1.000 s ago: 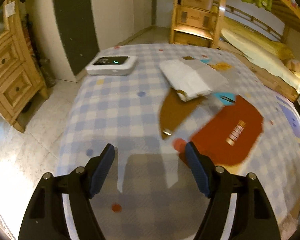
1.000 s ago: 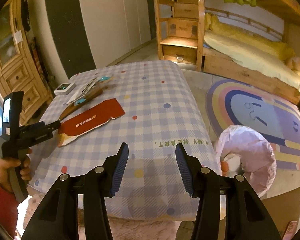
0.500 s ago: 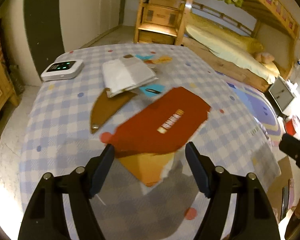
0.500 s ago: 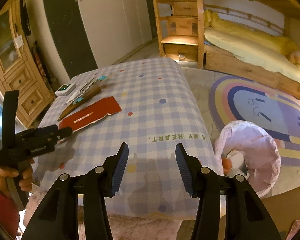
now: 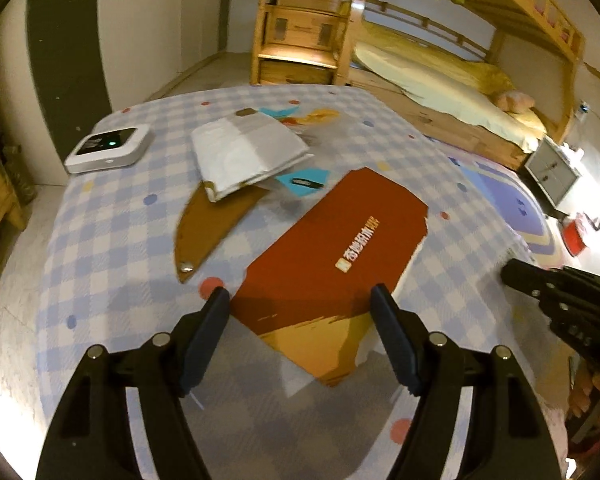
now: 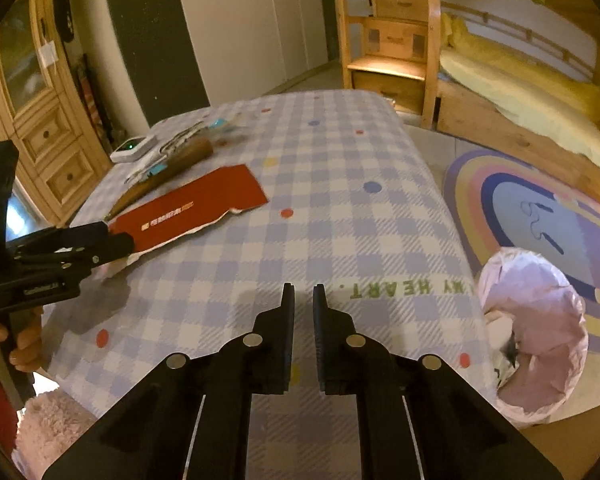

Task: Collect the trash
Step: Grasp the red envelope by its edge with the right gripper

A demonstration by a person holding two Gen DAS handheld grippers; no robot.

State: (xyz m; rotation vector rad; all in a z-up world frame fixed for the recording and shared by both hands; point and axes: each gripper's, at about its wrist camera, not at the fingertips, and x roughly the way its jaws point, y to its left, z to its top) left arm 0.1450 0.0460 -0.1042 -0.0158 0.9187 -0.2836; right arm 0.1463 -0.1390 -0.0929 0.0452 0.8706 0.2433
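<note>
A torn red cardboard envelope [image 5: 340, 256] lies on the checked tablecloth; it also shows in the right wrist view [image 6: 192, 208]. My left gripper [image 5: 302, 308] is open, its fingers either side of the envelope's near torn end, just above it. A brown cardboard piece [image 5: 212, 224], a white padded mailer [image 5: 248, 152] and blue scraps [image 5: 302, 180] lie beyond. My right gripper [image 6: 303, 300] is shut and empty over the table's near edge. A pink-lined trash bin [image 6: 536, 336] stands on the floor at the right.
A white device with a green light [image 5: 108, 148] sits at the table's far left corner. A wooden cabinet [image 6: 48, 136] stands at the left, a bunk bed with stairs [image 6: 400, 40] behind. A round rainbow rug [image 6: 540, 208] covers the floor.
My left gripper has moved right and forward until its open fingers straddle the red envelope's near end. My right gripper has closed from open to shut.
</note>
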